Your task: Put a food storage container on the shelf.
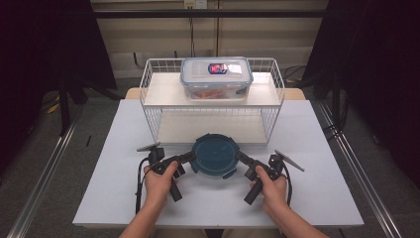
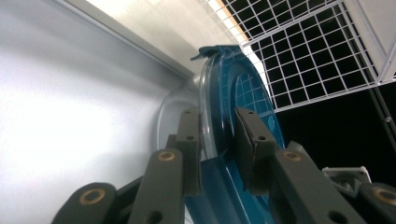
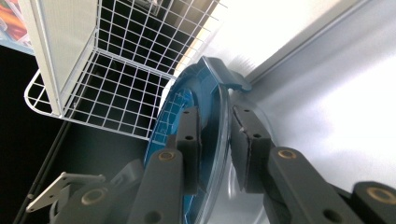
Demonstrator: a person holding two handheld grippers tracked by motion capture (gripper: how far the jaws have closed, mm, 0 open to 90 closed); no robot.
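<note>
While both grippers are clamping its opposite rims, the round blue container (image 1: 215, 154) is sitting between left gripper (image 1: 188, 158) and right gripper (image 1: 241, 157); uneven lifting is risking tilt or slippage.

White worktop (image 1: 317, 188), with a white wire shelf rack (image 1: 148, 106) standing at its far middle. On the rack's upper shelf, a clear rectangular food container (image 1: 216, 79) with a blue-rimmed clip lid and a red-and-blue label; orange-red contents show through its wall. The lower shelf board (image 1: 173, 130) lies bare. Grey floor (image 1: 74, 148) surrounds the worktop, with dark curtains (image 1: 39, 54) at both sides.
</note>
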